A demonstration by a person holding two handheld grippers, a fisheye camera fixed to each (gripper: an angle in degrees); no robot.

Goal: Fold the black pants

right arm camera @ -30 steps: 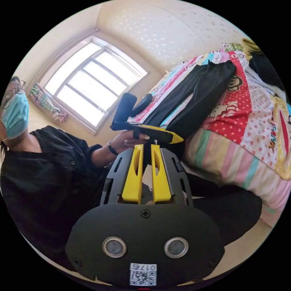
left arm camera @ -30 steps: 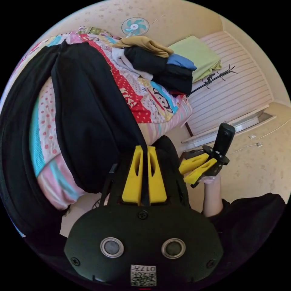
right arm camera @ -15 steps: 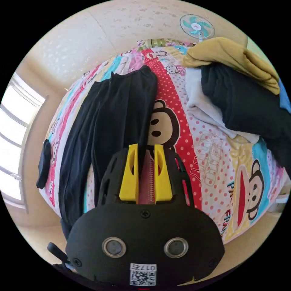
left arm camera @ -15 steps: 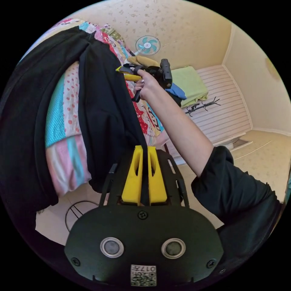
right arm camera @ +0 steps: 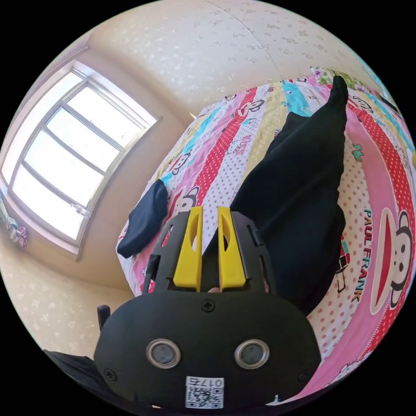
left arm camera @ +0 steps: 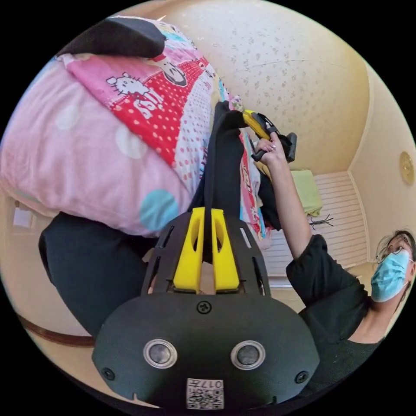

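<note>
Black fabric of the pants observed in the left gripper view, stretched taut from the edge of the bed down between the yellow fingers of the left gripper. Fingers clenched on that fabric, both pressing it. Far end of the same strip seen gripped at the tip of the right gripper, held in a person's hand above the patterned bedspread. More black cloth noted hanging below the bed edge. Green folded item noted further off.

Right gripper view: black pants spread lengthwise over the cartoon-print bedspread, one end rising to a point near the far side. Right gripper fingers set narrowly apart, with dark cloth between them low down; whether clamped could not be told. Separate dark garment lay at the bed's edge, near the window.
</note>
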